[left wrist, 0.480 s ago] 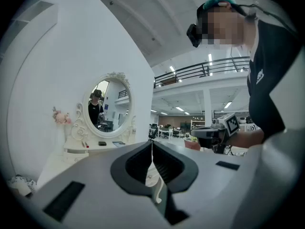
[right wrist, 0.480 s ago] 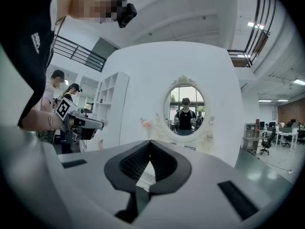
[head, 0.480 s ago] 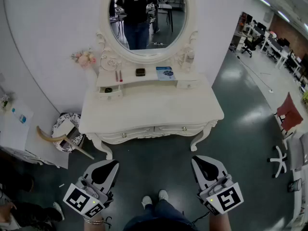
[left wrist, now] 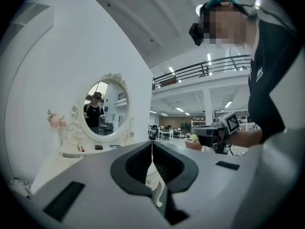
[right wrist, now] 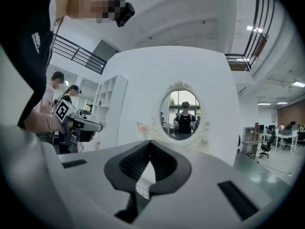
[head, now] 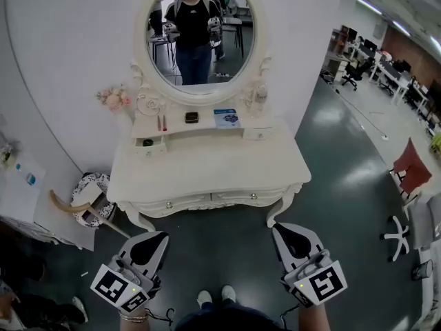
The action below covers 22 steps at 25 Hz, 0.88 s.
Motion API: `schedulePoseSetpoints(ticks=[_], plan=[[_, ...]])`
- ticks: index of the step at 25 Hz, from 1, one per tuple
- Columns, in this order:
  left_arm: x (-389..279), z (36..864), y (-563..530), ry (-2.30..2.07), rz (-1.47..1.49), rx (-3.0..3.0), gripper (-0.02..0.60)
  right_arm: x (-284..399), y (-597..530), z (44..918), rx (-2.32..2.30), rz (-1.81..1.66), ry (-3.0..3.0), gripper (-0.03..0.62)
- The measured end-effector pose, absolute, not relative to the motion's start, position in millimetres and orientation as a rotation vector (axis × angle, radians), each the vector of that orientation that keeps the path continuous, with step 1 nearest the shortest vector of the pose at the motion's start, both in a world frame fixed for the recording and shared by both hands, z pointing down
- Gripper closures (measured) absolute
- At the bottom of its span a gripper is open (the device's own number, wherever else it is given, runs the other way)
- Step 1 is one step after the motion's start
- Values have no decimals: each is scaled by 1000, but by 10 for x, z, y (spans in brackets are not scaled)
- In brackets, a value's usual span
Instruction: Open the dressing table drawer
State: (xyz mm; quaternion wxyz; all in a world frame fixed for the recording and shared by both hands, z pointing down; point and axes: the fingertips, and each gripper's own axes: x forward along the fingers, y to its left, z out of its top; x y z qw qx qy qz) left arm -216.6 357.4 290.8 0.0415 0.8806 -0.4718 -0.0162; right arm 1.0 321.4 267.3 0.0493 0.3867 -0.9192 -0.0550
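Where dressing table [head: 207,167] meets white wall [head: 69,61], floor [head: 220,250], left gripper [head: 162,236], right gripper [head: 278,229], fingers [left wrist: 136,163] together, empty

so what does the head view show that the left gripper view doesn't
Only the head view: the dressing table's closed drawer fronts with their knobs, the dark floor, and the person's shoes.
Only the left gripper view: the upper-floor railing, the person's torso, and a close look at the left gripper, jaws together on nothing.
Both: the oval mirror, the pink flowers beside it, and the right gripper.
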Motion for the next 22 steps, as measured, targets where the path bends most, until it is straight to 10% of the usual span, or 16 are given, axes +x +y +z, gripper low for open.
schedulePoseSetpoints(ticks=[22], plan=[[-1251, 3138, 3301, -1404, 36, 2702, 563, 904, 3068, 2873, 1139, -56, -2832, 576]])
